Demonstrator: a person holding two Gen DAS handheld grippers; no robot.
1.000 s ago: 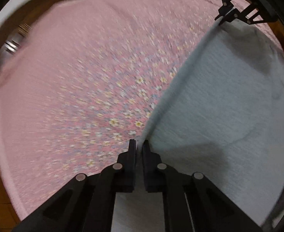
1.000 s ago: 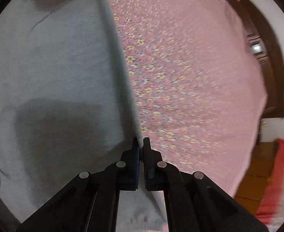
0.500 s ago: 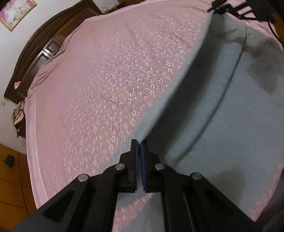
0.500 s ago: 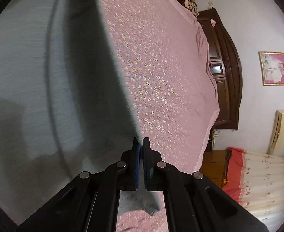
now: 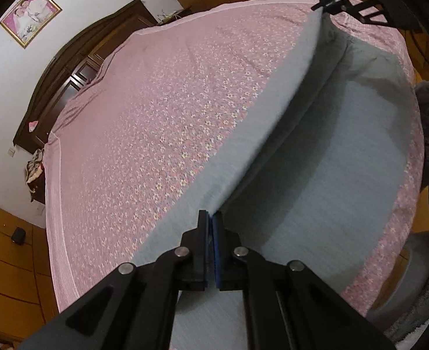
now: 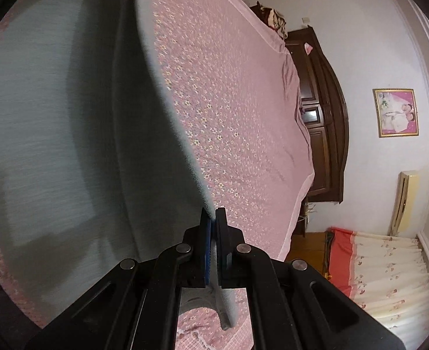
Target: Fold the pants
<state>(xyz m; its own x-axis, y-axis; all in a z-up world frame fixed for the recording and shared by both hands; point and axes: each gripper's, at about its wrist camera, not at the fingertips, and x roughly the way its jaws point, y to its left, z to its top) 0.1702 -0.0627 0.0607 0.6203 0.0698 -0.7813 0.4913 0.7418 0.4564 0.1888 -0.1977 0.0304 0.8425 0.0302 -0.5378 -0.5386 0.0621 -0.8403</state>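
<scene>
Pale grey-blue pants (image 5: 325, 180) lie on a pink flowered bed sheet (image 5: 162, 110). One long edge of the cloth is lifted off the bed and pulled taut between both grippers. My left gripper (image 5: 211, 215) is shut on one end of that raised edge. At the top right of the left wrist view, the right gripper (image 5: 323, 0) pinches the far end. In the right wrist view my right gripper (image 6: 213, 214) is shut on the pants (image 6: 54, 116), whose raised edge runs up and away over the sheet (image 6: 229, 102).
A dark wooden headboard (image 5: 77, 58) stands at the far end of the bed, with a framed picture (image 5: 30, 16) on the white wall. A red and cream curtain (image 6: 383, 262) hangs beside the bed. A wooden floor (image 5: 7, 262) borders the bed's left edge.
Both grippers have risen and swung across with the pants' edge, lifting it higher off the bed. The views now show the headboard and walls, where before they showed only bedding.
</scene>
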